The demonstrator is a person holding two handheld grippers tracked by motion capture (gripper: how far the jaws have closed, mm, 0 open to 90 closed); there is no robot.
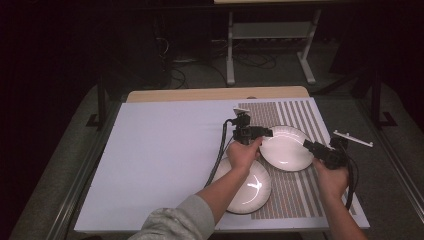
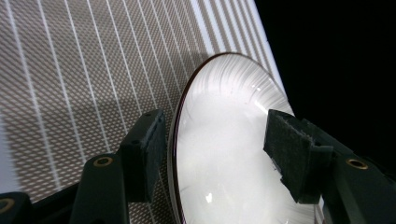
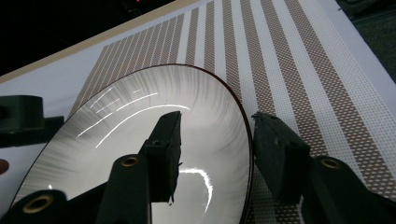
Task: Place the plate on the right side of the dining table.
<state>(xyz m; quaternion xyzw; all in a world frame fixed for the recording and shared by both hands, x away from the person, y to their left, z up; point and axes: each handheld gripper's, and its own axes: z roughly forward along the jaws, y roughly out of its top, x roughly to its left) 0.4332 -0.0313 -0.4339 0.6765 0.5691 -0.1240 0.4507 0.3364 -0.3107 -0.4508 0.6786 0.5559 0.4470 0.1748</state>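
Both grippers' open jaws straddle opposite rims of the far plate [image 1: 284, 147].

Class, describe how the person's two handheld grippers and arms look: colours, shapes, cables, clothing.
Both the left gripper and the right gripper are black, with blocky fingers fixed by brass-coloured rivets. A black cable trails from the left one, which carries a grey three-cornered plate. The left arm wears a grey sleeve.

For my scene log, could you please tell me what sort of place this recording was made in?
Probably a lab or workshop, not a home: a work table with a white board on top, loose cables on the floor beside a metal stand, and dark surroundings. Two white plates, far and near, lie on a striped mat.
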